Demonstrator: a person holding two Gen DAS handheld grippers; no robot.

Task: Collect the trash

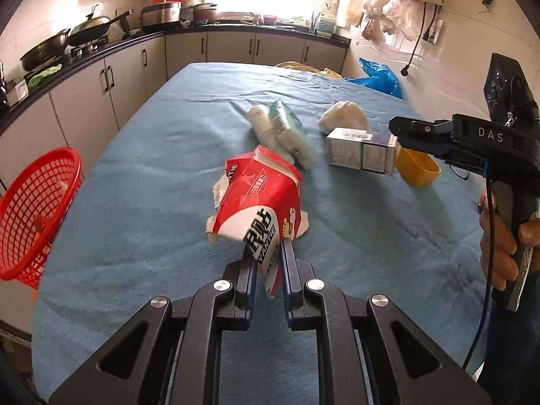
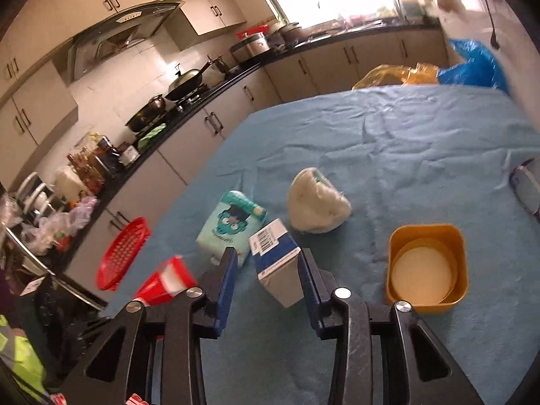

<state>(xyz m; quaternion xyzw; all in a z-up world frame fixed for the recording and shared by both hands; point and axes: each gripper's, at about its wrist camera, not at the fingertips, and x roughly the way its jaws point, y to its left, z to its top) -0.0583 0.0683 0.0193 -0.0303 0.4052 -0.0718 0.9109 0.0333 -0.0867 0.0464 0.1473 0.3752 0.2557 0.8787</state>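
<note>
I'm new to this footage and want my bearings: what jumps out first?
The left hand-held gripper clamps a crumpled red-and-white wrapper above the blue tablecloth. The right hand-held gripper holds a small carton, beside a yellow tub. A red basket waits at the left edge.

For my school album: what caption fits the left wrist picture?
Left hand-held gripper pinches a red wrapper above the blue tablecloth, red basket waiting nearby.
</note>
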